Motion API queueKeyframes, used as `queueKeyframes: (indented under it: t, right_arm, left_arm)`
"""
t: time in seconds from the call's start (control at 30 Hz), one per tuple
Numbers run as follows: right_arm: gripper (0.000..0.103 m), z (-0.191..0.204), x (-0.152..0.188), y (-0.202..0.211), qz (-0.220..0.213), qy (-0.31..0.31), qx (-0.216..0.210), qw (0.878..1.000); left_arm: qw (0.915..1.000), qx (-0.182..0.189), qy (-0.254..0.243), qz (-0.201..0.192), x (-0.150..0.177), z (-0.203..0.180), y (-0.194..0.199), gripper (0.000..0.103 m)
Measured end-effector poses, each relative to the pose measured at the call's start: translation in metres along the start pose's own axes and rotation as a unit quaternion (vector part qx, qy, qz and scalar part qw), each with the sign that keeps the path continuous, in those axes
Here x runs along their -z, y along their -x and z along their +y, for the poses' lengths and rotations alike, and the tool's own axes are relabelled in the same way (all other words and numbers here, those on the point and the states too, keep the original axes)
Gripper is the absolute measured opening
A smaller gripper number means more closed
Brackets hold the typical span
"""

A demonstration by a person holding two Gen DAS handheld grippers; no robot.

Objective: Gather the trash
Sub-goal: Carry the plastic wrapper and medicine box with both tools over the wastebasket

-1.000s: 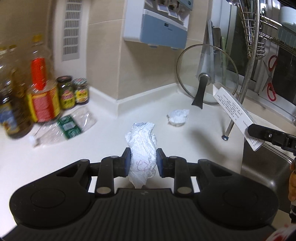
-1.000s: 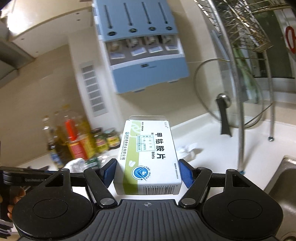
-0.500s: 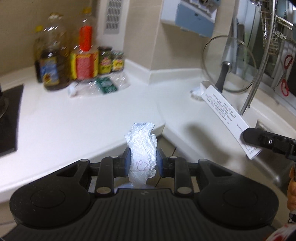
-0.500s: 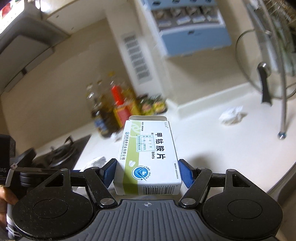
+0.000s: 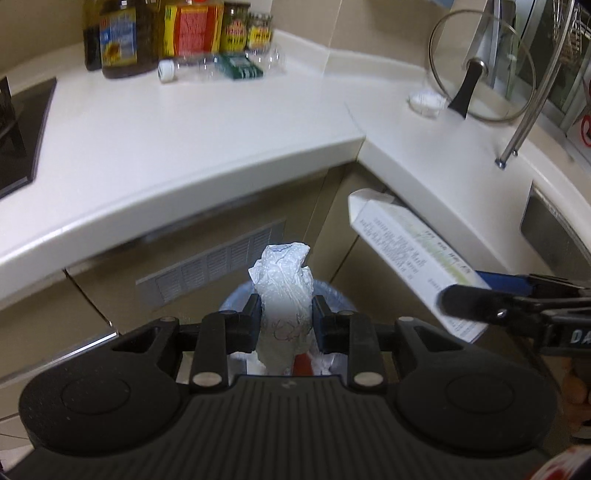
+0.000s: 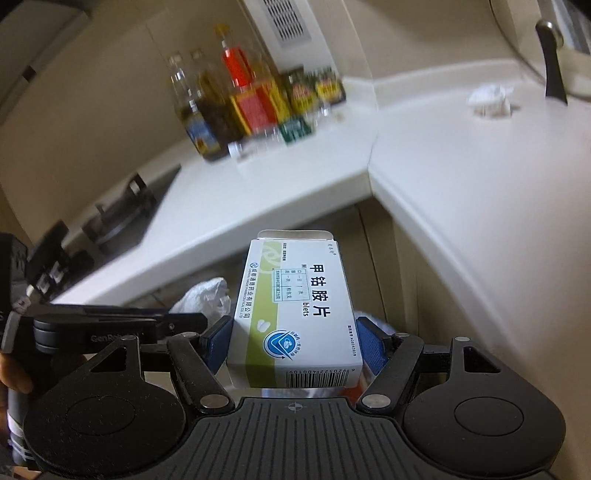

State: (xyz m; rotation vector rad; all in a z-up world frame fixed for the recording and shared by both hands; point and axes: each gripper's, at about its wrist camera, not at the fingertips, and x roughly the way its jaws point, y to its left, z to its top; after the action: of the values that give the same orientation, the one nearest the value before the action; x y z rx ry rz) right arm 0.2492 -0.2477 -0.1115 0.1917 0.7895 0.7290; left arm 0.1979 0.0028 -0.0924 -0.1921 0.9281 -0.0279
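bin (image 5: pixel 334 295) is seen directly beneath the left tool (image 5: pixel 284 325), which is pinched on a crumpled tissue (image 5: pixel 282 291) held upright. the right tool (image 6: pixel 293 349), clamped on a medicine box (image 6: pixel 295 314), is judged slightly off to the side, box pointing toward the worktop (image 5: pixel 184 140).

On the desk (image 5: pixel 192 147), oil bottles (image 5: pixel 122 40) and jars (image 5: pixel 245 27) stand against the back wall, with a flattened plastic bottle (image 5: pixel 221 66) lying just before them. A stove (image 5: pixel 22 122) sits at the desk's left end. Right of the corner, a crumpled tissue (image 5: pixel 426 101) lies beside a leaning pot lid (image 5: pixel 480 62). A bin (image 5: pixel 332 295) stands below the desk's edge.
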Motion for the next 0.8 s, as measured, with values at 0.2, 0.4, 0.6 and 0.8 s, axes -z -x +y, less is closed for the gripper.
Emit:
queueKeyframes:
  t: [0.2, 0.4, 0.6, 0.8]
  right_arm:
    - [0.070, -0.008, 0.026, -0.026, 0.039, -0.014, 0.026, 0.999]
    - [0.071, -0.019, 0.052, -0.051, 0.076, -0.026, 0.049, 0.996]
    - [0.071, -0.031, 0.064, -0.072, 0.089, -0.038, 0.061, 0.993]
    - [0.071, -0.039, 0.069, -0.095, 0.089, -0.035, 0.066, 0.993]
  left_arm:
    - [0.9996, 0.007, 0.006, 0.027, 0.012, 0.009, -0.018, 0.026]
    - [0.9990, 0.012, 0.008, 0.042, 0.025, 0.016, -0.032, 0.026]
    - [0.9979, 0.007, 0.014, 0.062, 0.035, 0.020, -0.052, 0.026]
    - [0.9967, -0.003, 0.024, 0.078, 0.045, 0.025, -0.071, 0.026]
